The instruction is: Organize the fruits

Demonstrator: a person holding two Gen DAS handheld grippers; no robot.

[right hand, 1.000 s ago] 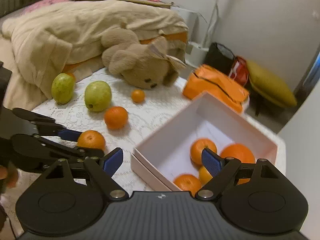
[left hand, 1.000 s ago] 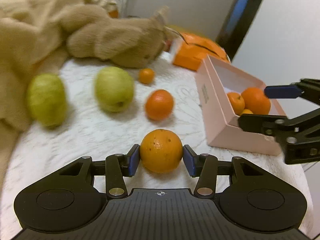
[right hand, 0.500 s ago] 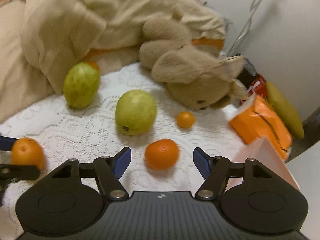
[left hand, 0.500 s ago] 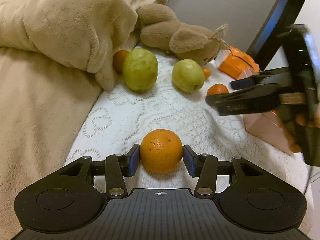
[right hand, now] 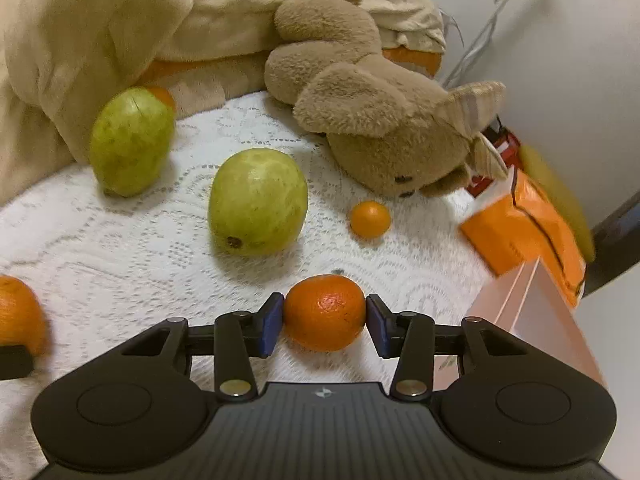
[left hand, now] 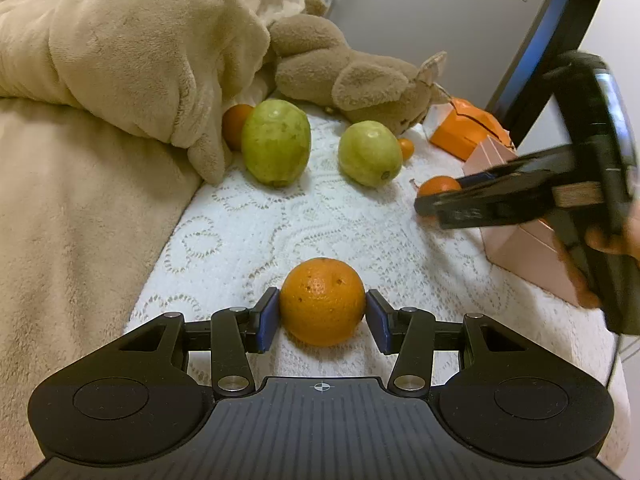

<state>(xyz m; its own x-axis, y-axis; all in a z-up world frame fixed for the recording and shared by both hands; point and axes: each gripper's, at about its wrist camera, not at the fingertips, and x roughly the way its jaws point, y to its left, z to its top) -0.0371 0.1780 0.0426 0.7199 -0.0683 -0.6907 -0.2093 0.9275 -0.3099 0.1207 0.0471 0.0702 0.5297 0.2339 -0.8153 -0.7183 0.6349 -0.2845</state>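
A plush beige blanket (left hand: 120,52) lies in thick soft folds beyond and to the left of both pairs of fingers; a brown furry stuffed toy (right hand: 380,120) slumps face-down straight beyond them; under everything a white lace cloth (left hand: 280,224) spreads its looped pattern; a pale pink box (right hand: 532,320), flat-walled and square-cornered, stands just right of the right gripper's fingers, an orange bag (right hand: 528,228) beyond it. Two green guavas, smooth and egg-shaped, lie beyond the fingers: the left guava (right hand: 130,142) by the blanket's edge, the right guava (right hand: 258,202) nearer. The left gripper (left hand: 322,316) clamps a round orange (left hand: 322,302) with dimpled peel between its blue pads, both touching the fruit; the right gripper (right hand: 325,322) is closing its jaws on a squatter mandarin (right hand: 325,312), glossy and deep orange, its pads at the fruit's sides. A tiny kumquat (right hand: 371,219), smooth and round, sits beyond the right fingers near the toy's face.
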